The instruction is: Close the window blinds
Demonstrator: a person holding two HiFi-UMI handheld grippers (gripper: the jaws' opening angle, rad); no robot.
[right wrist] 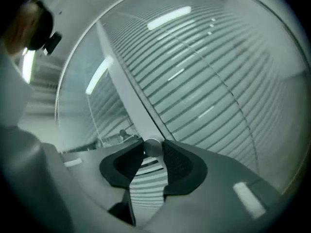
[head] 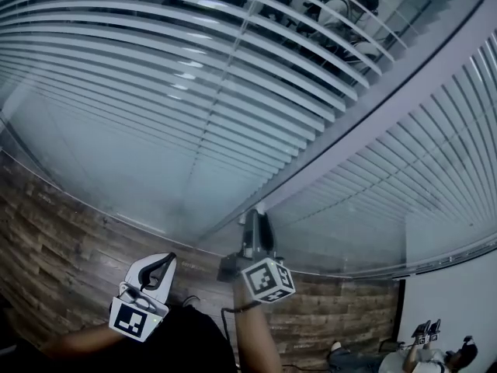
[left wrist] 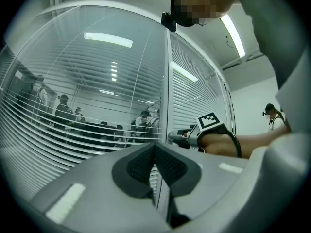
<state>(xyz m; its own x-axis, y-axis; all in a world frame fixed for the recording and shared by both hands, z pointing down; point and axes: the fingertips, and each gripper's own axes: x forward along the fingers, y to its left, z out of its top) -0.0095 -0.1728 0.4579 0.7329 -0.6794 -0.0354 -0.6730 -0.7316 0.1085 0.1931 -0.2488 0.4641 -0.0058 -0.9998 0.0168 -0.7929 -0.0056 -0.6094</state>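
Note:
The slatted blinds (head: 155, 68) hang behind glass on both sides of a pale upright frame post (head: 373, 107); the slats stand apart and people show through them. A small round pale knob (right wrist: 152, 147) sits on that post. My right gripper (right wrist: 152, 149) is shut on the knob, one pad on each side; in the head view this gripper (head: 255, 216) reaches level to the post's foot. My left gripper (left wrist: 155, 149) is shut on nothing and hangs back to the left (head: 165, 263), apart from the glass. It also sees the right gripper (left wrist: 177, 137) at the post.
A wood-pattern floor (head: 62, 247) runs along the foot of the glass. Several people (left wrist: 63, 113) are behind the left pane. A white wall (head: 458, 294) stands at the right, with another person (left wrist: 272, 115) near it.

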